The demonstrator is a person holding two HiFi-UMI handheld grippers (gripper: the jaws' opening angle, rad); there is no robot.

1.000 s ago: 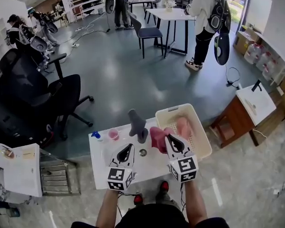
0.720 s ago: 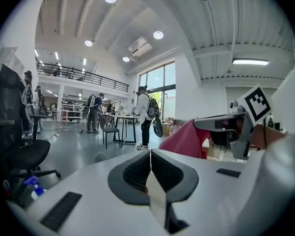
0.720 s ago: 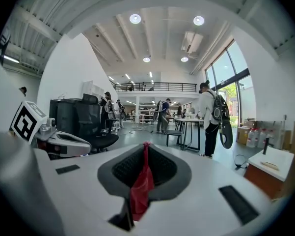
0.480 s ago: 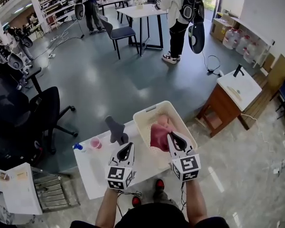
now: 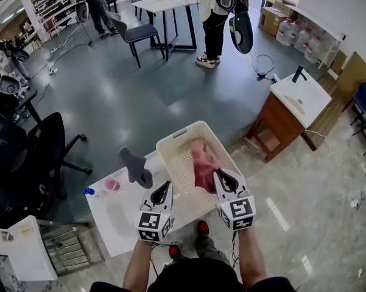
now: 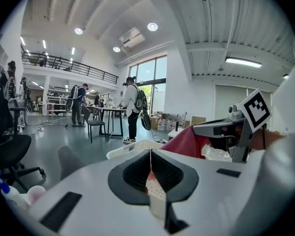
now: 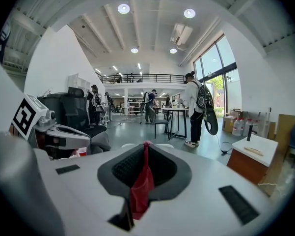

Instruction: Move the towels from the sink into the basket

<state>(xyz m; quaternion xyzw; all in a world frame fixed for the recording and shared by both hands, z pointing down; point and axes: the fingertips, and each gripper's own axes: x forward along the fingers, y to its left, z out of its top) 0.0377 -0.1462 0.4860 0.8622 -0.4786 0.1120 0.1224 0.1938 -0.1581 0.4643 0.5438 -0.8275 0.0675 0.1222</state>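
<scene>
— Two claws were held over the worktop (image 5: 119, 219); what room lay round it?
— Open tiled floor lay to its right, and grey floor lay beyond its far edge. A black office chair (image 5: 30, 157) stood near its left end. A wire rack (image 5: 73, 248) stood just beside its near left corner, and a wooden cabinet (image 5: 280, 123) stood well apart at the right. The basket (image 5: 170, 143) occupied the worktop's right end. Whether its right side overhung that edge could not be told.
— How were the claws set?
— The right claw (image 7: 146, 146) was almost fully closed, its pads pinching a fold of the red towel (image 5: 204, 174), which hung from it inside the basket. The left claw (image 6: 150, 154) had its jaws together, with nothing seen gripped. It was poised at the basket's near left rim, near the grey faucet (image 5: 134, 166).
— What did the containers hold?
— The basket held the red towel toward its near wall and a pale pink towel (image 5: 201, 151) touching it on the far side. A pink cup (image 5: 111, 184) stood beside the faucet, its contents not discernible. A small blue-topped bottle (image 5: 88, 191) stood just beside the cup.
</scene>
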